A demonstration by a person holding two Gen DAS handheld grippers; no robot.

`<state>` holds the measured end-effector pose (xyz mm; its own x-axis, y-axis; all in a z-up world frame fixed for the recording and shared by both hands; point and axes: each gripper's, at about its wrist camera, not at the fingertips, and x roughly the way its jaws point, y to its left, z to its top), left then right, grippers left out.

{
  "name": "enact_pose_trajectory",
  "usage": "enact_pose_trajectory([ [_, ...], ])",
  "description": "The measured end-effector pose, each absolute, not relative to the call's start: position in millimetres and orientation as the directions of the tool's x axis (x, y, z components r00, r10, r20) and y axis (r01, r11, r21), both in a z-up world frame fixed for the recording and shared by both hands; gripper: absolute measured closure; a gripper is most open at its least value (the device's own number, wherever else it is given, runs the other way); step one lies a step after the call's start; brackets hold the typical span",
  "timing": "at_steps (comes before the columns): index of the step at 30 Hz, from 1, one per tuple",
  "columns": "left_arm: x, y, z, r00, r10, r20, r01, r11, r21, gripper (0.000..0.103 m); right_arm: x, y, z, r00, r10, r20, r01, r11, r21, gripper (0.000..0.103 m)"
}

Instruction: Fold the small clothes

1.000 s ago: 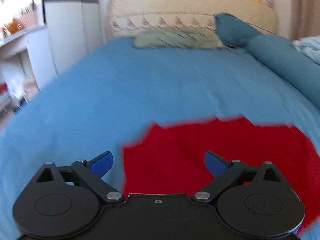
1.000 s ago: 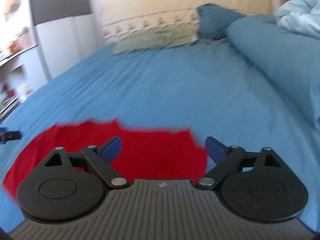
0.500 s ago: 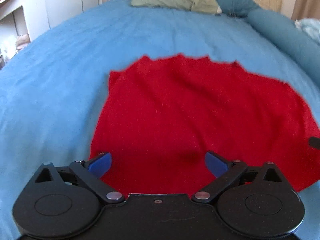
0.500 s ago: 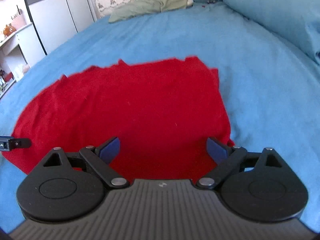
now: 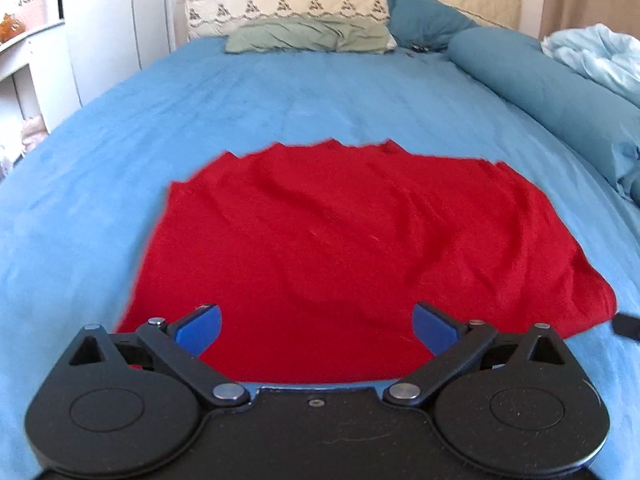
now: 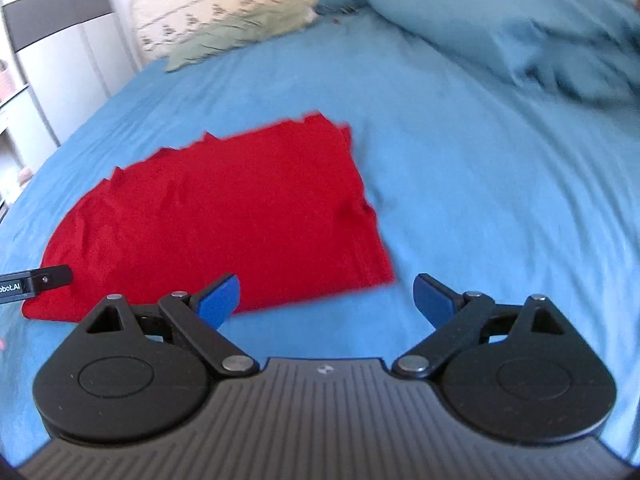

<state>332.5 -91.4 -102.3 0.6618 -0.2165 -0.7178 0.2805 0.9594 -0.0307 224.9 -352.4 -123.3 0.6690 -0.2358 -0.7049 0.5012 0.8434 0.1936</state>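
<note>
A red garment (image 5: 352, 240) lies spread flat on the blue bed sheet (image 5: 280, 92). In the right wrist view the garment (image 6: 224, 220) lies to the left of centre. My left gripper (image 5: 316, 326) is open and empty, hovering over the garment's near edge. My right gripper (image 6: 326, 298) is open and empty, above the garment's near right corner and the bare sheet beside it. The tip of the left gripper (image 6: 48, 278) shows at the left edge of the right wrist view, over the garment's left end.
A green pillow (image 5: 308, 36) and a teal pillow (image 5: 424, 20) lie at the headboard. A long teal bolster (image 5: 540, 80) and a pale blue blanket (image 5: 596, 56) run along the right side. A white cabinet (image 5: 108, 24) and shelves stand left of the bed.
Both grippers have pulled back and risen slightly, so more bed shows beyond the garment. The right gripper has shifted right, off the garment's middle toward its right corner.
</note>
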Motion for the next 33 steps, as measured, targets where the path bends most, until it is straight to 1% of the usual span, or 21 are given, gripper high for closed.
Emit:
enact_pose_trajectory([
  [3, 334, -100, -109, 0.645, -0.23, -0.729, 0.297, 0.954, -0.038, 0.0, 224, -356, -143, 0.663, -0.224, -0.715, 0.541, 0.803, 0.25, 0.0],
  [6, 338, -111, -113, 0.646, -0.222, -0.73, 0.313, 0.95, -0.012, 0.0, 227, -366, -158, 0.693, -0.218, -0.688, 0.56, 0.763, 0.322, 0.0],
  [10, 349, -116, -119, 0.643, -0.215, -0.735, 0.325, 0.946, 0.007, 0.0, 242, -387, -167, 0.738, -0.181, -0.65, 0.532, 0.749, 0.396, 0.0],
  [11, 351, -117, -121, 0.642, -0.213, -0.736, 0.325, 0.946, 0.01, 0.0, 246, -392, -168, 0.748, -0.17, -0.641, 0.523, 0.746, 0.412, 0.002],
  [13, 359, -120, -124, 0.638, -0.213, -0.74, 0.328, 0.945, 0.011, 0.0, 257, -405, -171, 0.756, -0.146, -0.638, 0.512, 0.739, 0.437, 0.014],
  [14, 363, -121, -126, 0.637, -0.21, -0.742, 0.328, 0.945, 0.014, 0.0, 261, -410, -173, 0.758, -0.135, -0.638, 0.51, 0.733, 0.451, 0.016],
  [15, 364, -120, -127, 0.636, -0.208, -0.743, 0.327, 0.945, 0.016, 0.0, 265, -417, -174, 0.764, -0.119, -0.634, 0.503, 0.726, 0.469, 0.021],
  [16, 368, -120, -129, 0.635, -0.204, -0.746, 0.326, 0.945, 0.02, 0.0, 270, -423, -175, 0.767, -0.107, -0.633, 0.498, 0.721, 0.482, 0.028],
  [17, 371, -121, -130, 0.633, -0.199, -0.748, 0.325, 0.945, 0.024, 0.0, 276, -428, -176, 0.765, -0.097, -0.636, 0.496, 0.719, 0.487, 0.032],
  [18, 374, -121, -132, 0.632, -0.195, -0.75, 0.323, 0.946, 0.026, 0.0, 280, -433, -176, 0.763, -0.087, -0.64, 0.494, 0.717, 0.491, 0.04],
  [19, 377, -122, -133, 0.629, -0.193, -0.753, 0.322, 0.947, 0.026, 0.0, 283, -437, -176, 0.759, -0.079, -0.646, 0.495, 0.715, 0.494, 0.052],
  [20, 380, -122, -135, 0.627, -0.191, -0.756, 0.319, 0.947, 0.025, 0.0, 286, -441, -176, 0.752, -0.07, -0.655, 0.496, 0.714, 0.493, 0.057],
  [21, 383, -123, -137, 0.623, -0.187, -0.76, 0.315, 0.949, 0.024, 0.0, 290, -444, -176, 0.744, -0.055, -0.666, 0.493, 0.718, 0.492, 0.065],
  [22, 386, -124, -140, 0.618, -0.185, -0.764, 0.311, 0.95, 0.021, 0.0, 292, -445, -175, 0.739, -0.046, -0.672, 0.488, 0.723, 0.488, 0.069],
  [25, 393, -126, -148, 0.597, -0.177, -0.783, 0.301, 0.953, 0.015, 0.0, 301, -442, -167, 0.713, -0.031, -0.7, 0.48, 0.749, 0.456, 0.079],
  [28, 399, -129, -151, 0.576, -0.166, -0.8, 0.299, 0.954, 0.017, 0.0, 310, -435, -141, 0.721, -0.021, -0.693, 0.468, 0.752, 0.464, 0.081],
  [31, 403, -123, -145, 0.547, -0.189, -0.815, 0.307, 0.952, -0.015, 0.0, 329, -418, -99, 0.762, 0.006, -0.647, 0.415, 0.763, 0.496, 0.081],
  [33, 402, -113, -137, 0.539, -0.211, -0.815, 0.311, 0.949, -0.04, 0.0, 355, -392, -68, 0.784, 0.05, -0.618, 0.346, 0.792, 0.503, 0.081],
])
